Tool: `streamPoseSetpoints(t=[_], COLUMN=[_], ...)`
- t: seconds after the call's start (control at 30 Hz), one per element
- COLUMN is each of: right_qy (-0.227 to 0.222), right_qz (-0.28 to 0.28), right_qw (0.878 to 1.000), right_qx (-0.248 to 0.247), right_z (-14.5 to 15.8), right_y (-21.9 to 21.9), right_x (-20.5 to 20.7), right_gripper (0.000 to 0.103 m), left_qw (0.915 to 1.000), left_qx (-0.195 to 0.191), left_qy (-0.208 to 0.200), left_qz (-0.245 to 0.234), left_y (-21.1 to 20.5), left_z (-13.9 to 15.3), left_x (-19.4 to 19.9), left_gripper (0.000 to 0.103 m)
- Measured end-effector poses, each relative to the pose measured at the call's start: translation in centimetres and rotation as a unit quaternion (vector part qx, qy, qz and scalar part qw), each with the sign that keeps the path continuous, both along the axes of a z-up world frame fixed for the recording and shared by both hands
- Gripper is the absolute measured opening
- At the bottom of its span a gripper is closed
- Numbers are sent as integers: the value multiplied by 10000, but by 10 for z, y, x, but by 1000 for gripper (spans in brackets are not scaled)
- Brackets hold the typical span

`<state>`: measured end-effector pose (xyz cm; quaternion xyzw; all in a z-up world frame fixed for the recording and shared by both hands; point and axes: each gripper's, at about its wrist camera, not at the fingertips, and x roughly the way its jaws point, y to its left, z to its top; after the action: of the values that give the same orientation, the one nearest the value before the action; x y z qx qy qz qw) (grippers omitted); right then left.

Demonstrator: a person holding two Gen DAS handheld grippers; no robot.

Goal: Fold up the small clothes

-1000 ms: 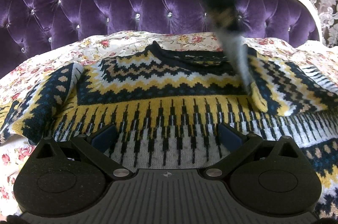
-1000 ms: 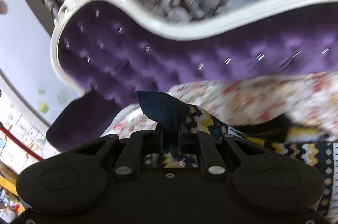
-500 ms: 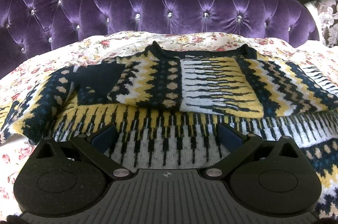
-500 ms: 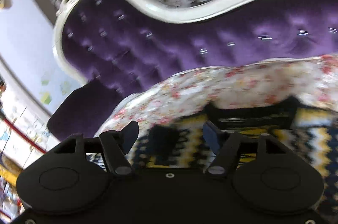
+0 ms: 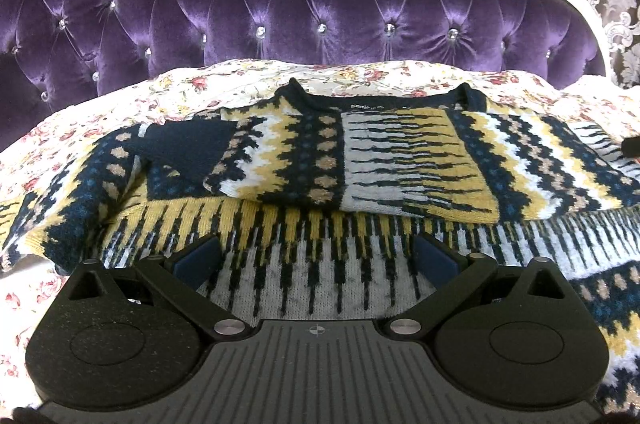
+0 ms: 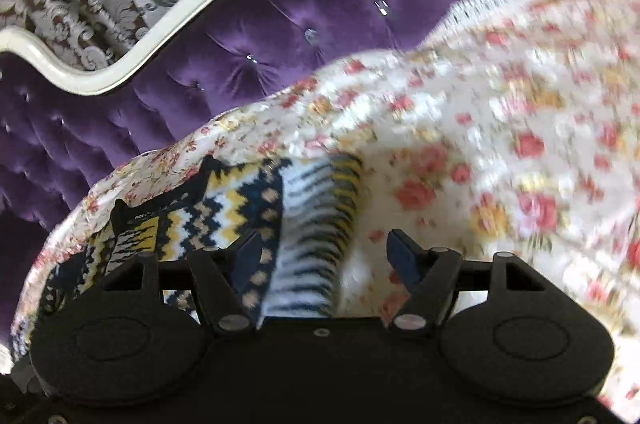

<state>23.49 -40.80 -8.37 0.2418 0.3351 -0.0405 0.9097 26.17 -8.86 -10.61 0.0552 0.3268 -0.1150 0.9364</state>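
Now the sweater (image 5: 360, 160) lies flat on the flowered bedspread (image 5: 80, 128), one sleeve folded across its chest. Both the left gripper (image 5: 316, 258) and right gripper (image 6: 324, 252) hover with jaws wide, empty. Thick, floppy knit: pinch hem or cuff edges.

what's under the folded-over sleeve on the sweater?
The folded sleeve lies across the sweater chest, below the collar. Beneath it only the sweater's own knit shows, with the floral bedspread around. The chest pattern it covers is hidden.

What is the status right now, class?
Left claw open, right claw open. Sweater flat on floral bedspread, one sleeve folded across chest. Nothing blocking.
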Motion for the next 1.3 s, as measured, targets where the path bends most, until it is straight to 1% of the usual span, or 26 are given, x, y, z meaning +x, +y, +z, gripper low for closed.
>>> streamPoseSetpoints(t=[0.07,0.1,0.13,0.2,0.23,0.27,0.3,0.33,0.37,0.47,0.5,0.53,0.57,0.6,0.63,0.7,0.77,0.8,0.83,0.9,0.97,1.03,1.1,1.17,1.23,1.3], right_qy=[-14,-13,30,107,103,122,179,252,305,279,262,254,259,271,268,180,29,-89,-214,-391,-474,-528,-659,-757,-791,-626], right_qz=[138,198,237,203,228,296,373,394,386,435,474,472,423,374,366,312,196,158,170,267,330,442,506,573,609,630], right_qw=[9999,9998,9997,9997,9997,9993,9983,9966,9950,9916,9896,9875,9853,9834,9834,9869,9908,9930,9950,9966,9968,9962,9958,9952,9948,9957], right_qx=[-1,2,14,47,-1,-178,-415,-678,-867,-1182,-1330,-1481,-1637,-1756,-1758,-1576,-1336,-1170,-966,-667,-548,-535,-391,-236,-205,-251], right_z=[2,3,1,-5,-7,-6,-5,-4,-3,-3,-3,-3,-2,-1,0,7,20,28,36,50,61,70,74,71,60,46], right_y=[3,3,4,5,5,8,12,17,20,28,32,34,37,38,36,32,28,27,28,31,38,50,58,65,71,75], right_x=[2,1,2,2,-1,-1,0,0,-1,-2,-2,-2,-3,-4,-6,-11,-19,-24,-28,-34,-40,-43,-45,-45,-42,-38], right_gripper=[70,61,48,34,30,28,24,23,23,22,27,40,48,63,73,74,83,94,103,103,103,103,103,103,103,103], left_qw=[10000,10000,10000,10000,10000,10000,10000,10000,10000,10000,10000,10000,10000,10000,10000,10000,9999,9998,9995,9986,9978,9971,9970,9965,9962,9956], left_qx=[-17,-15,-5,-11,-17,-14,-16,-12,-7,-14,-13,-12,-10,-3,-5,-3,-19,-58,-116,-248,-384,-583,-691,-797,-856,-936], left_qy=[-5,-2,-4,-5,-2,7,1,-1,4,14,18,26,36,42,47,64,127,200,290,442,513,455,341,238,150,40], left_qz=[-3,-1,1,2,4,6,8,9,14,21,27,33,36,38,42,47,31,10,-24,-121,-187,-172,-102,-91,-40,15], left_y=[0,0,0,0,0,0,0,0,0,0,1,0,0,0,0,-1,0,1,3,9,15,24,33,42,54,69], left_z=[0,1,0,1,1,1,1,1,1,1,1,1,2,2,2,2,4,6,9,14,20,30,43,56,68,78], left_x=[-1,0,-1,0,0,0,0,0,0,1,1,1,1,1,1,2,4,5,7,8,6,2,-2,-4,-6,-7], left_gripper=[103,103,103,103,103,103,103,103,103,103,103,103,103,103,103,103,103,103,103,102,102,102,102,102,102,103])
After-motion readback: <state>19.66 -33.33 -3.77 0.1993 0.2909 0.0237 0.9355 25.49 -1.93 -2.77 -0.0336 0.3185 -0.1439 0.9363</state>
